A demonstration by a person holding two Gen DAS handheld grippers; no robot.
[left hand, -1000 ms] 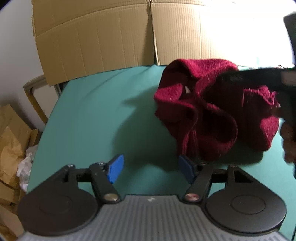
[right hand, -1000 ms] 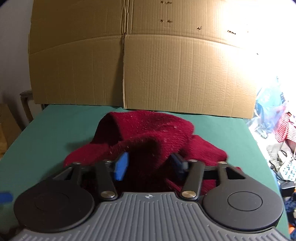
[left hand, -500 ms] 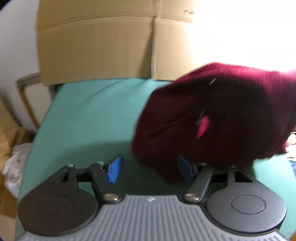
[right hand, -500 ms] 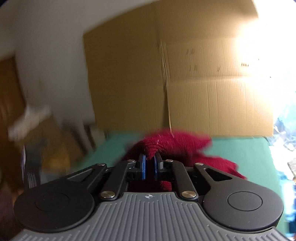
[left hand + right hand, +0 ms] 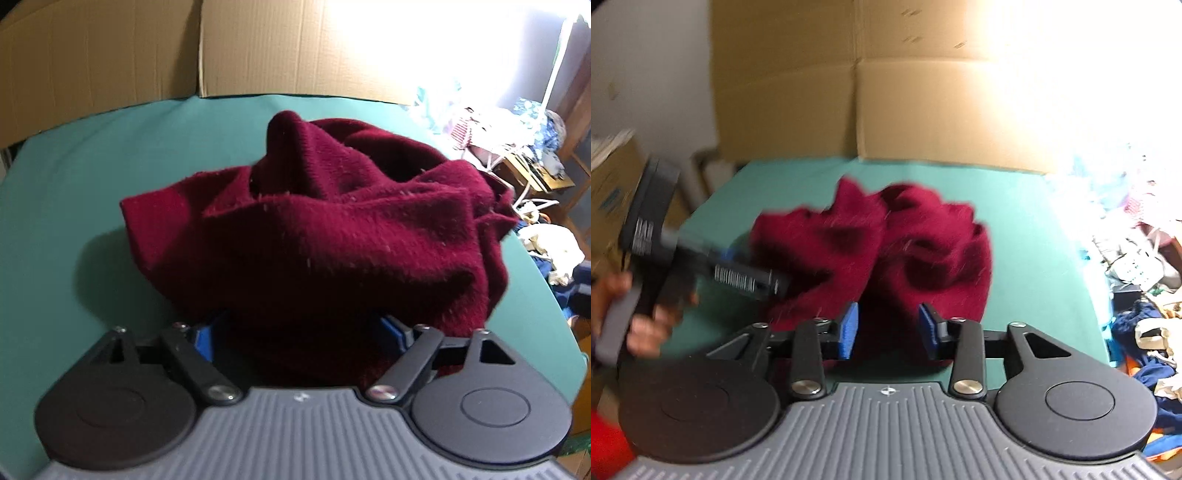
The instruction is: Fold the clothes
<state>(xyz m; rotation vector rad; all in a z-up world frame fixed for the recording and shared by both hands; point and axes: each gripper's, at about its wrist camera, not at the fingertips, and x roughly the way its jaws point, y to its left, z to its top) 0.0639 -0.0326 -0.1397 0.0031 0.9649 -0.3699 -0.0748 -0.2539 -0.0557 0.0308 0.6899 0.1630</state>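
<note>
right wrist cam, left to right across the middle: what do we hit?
Hand holding the left gripper → crumpled dark red sweater → bare green table cover → cluttered pile of clothes and bags.

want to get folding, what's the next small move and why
Probably shut the left gripper on the sweater: its jaws stand open with bunched cloth between them, and the right gripper is open too, so nothing holds the heap yet.
</note>
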